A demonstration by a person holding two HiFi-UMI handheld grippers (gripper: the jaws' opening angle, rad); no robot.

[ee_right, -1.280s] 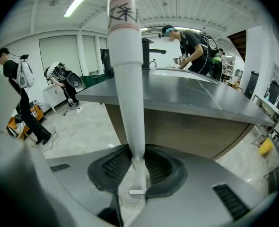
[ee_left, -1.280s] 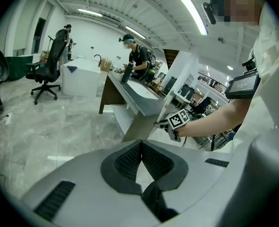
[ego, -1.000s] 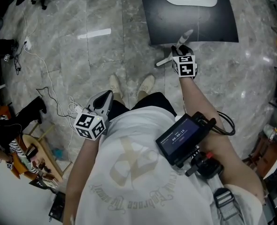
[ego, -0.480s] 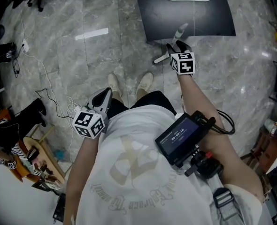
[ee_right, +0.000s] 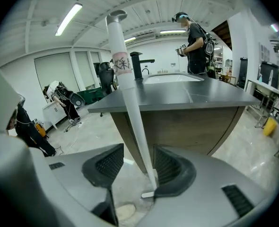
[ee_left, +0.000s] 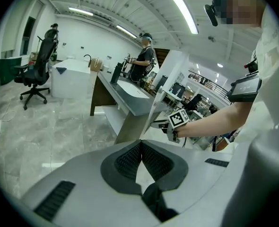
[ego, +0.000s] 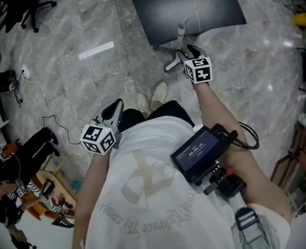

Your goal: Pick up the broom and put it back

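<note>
Right gripper (ee_right: 137, 163) first: my jaws are opening, and the broom handle (ee_right: 126, 84) stands between them. It sits close against the right-hand pad (ee_right: 170, 167) in the right gripper view, and the other pad is clear of it. No squeeze on it that I can see, so I read this as a release.

The broom stands nearly upright, with its top tilted a little to the left in the right gripper view. It leans against the edge of the dark counter (ee_right: 187, 98), and its capped top rises above the countertop. The broom head isn't visible, since my jaws hide the lower end.

In the head view the handle (ego: 182, 30) shows as a short pale stick at the counter's (ego: 215, 12) near edge, just ahead of the right gripper (ego: 184, 56).

Left gripper (ee_left: 140, 161): jaws together with nothing in them. It hangs by my hip (ego: 113, 112), well apart from the broom, so the right hand is the nearer one.

My judgement is that the put-back is about done. The key relation is an upright handle inside the gap. I should pull the claw straight back toward me, across that axis. A sideways pull could let a pad drag the handle and tip it along the counter edge.
</note>
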